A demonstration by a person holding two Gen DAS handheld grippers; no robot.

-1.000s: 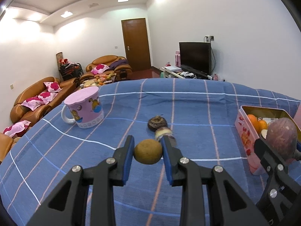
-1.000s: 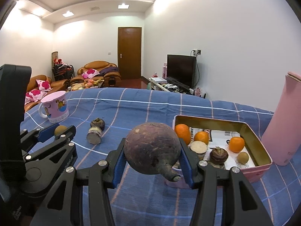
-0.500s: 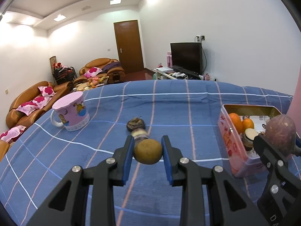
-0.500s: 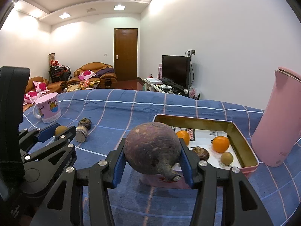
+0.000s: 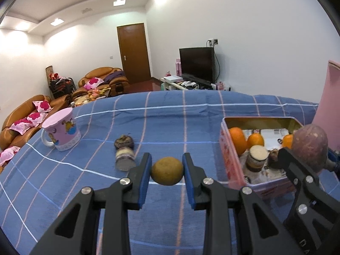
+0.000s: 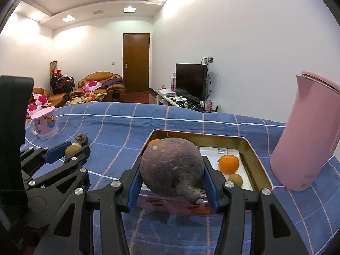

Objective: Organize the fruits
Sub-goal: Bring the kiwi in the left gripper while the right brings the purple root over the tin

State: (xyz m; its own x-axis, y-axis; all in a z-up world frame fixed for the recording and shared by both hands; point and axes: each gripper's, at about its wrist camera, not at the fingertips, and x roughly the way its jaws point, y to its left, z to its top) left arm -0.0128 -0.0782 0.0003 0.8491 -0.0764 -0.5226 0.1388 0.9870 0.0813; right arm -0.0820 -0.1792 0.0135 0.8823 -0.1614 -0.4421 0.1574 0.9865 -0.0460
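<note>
Both claws were loaded: the right gripper [image 6: 172, 178] pinched a heavy, firm purple root [image 6: 172, 167] (gripped across its widest girth) above the tin [image 6: 258, 165], while the left gripper [image 5: 167, 171] squeezed a small brown fruit [image 5: 167, 171].

Bright room, sharp frames.
We saw ceiling lights [image 5: 119, 2] glare overhead (fisheye bending edges), soft shadows below.
</note>
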